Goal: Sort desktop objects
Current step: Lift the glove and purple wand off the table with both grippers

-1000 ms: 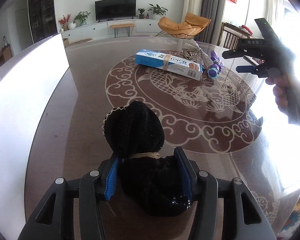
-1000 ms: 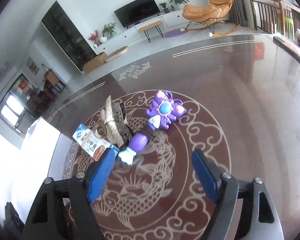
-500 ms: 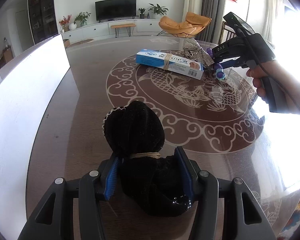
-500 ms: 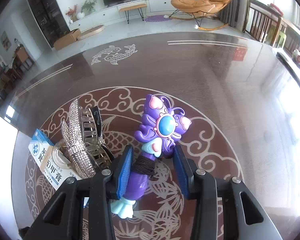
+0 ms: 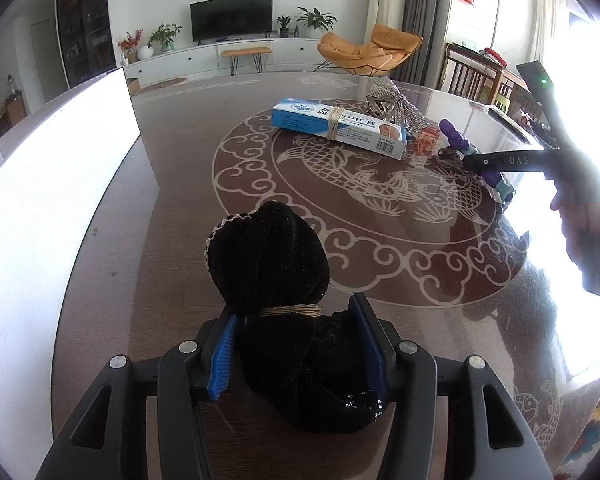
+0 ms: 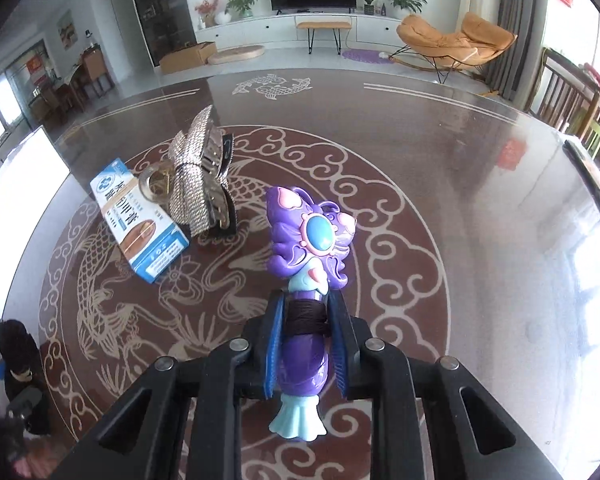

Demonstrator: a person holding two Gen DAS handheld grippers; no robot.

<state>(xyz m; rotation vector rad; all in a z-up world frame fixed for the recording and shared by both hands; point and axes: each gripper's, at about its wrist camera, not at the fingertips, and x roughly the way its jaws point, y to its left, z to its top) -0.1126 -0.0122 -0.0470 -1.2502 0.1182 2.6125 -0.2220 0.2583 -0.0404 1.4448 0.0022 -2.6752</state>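
Note:
My left gripper (image 5: 296, 316) is shut on a black fabric pouch (image 5: 276, 256) tied with a tan cord, resting on the brown table (image 5: 172, 184). My right gripper (image 6: 305, 312) is shut on the handle of a purple toy wand (image 6: 308, 240) with a teal gem. The wand is also in the left wrist view (image 5: 456, 140), where the right gripper (image 5: 472, 162) holds it at the right. A blue and white box (image 6: 140, 224) and a glittery silver hair clip (image 6: 198, 176) lie left of the wand. Both also show in the left wrist view: box (image 5: 340, 128), clip (image 5: 396, 104).
A white bin (image 5: 40, 208) stands along the table's left side. A dark flat object (image 6: 584, 176) lies near the table's right edge. Chairs (image 6: 568, 96) stand beyond the far right edge. The pouch and left gripper show at the lower left of the right wrist view (image 6: 16, 356).
My right gripper came down over the purple wand and shut on its handle, then drew it a little nearer and away from the clip. The left gripper kept still on the pouch.

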